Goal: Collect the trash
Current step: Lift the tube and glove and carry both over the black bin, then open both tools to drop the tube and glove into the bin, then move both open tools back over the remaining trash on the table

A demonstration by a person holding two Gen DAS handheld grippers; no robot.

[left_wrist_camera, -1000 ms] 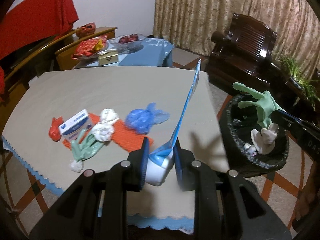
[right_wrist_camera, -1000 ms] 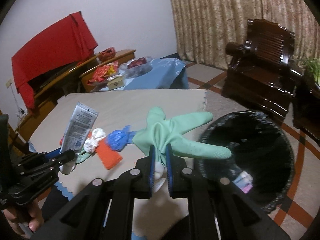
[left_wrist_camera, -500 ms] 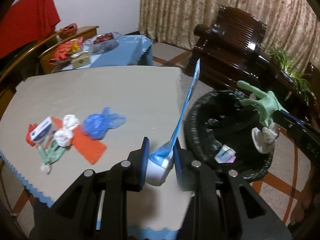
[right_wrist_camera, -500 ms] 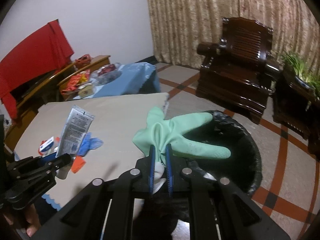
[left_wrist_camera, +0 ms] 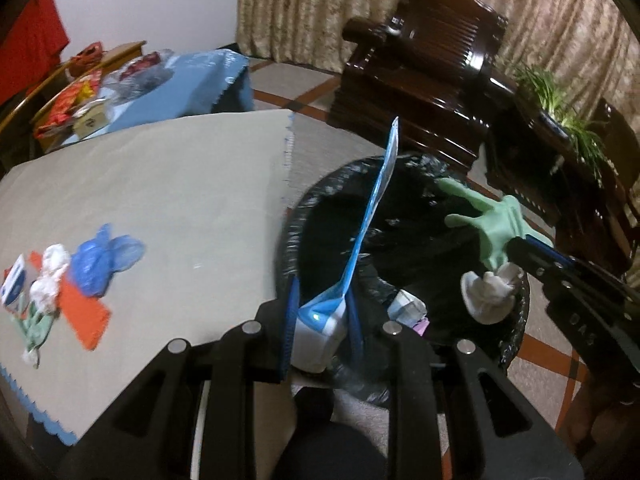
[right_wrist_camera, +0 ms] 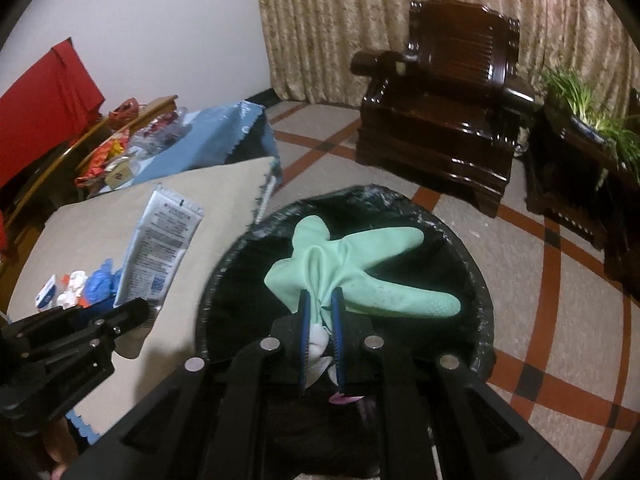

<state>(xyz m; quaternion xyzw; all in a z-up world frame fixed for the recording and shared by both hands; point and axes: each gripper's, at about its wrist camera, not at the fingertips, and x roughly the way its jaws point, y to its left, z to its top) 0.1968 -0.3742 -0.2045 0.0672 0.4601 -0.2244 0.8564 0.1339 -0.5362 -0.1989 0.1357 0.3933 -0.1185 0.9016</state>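
My left gripper clamps the white cap end of a squeezed toothpaste tube, which stands upright and tilts over the near rim of the black-lined trash bin beside the table. My right gripper pinches the bunched cuff of a mint-green rubber glove, level above the bin's open mouth, fingers splayed forward. On the tablecloth lie a blue plastic bag, white crumpled tissue and an orange wrapper.
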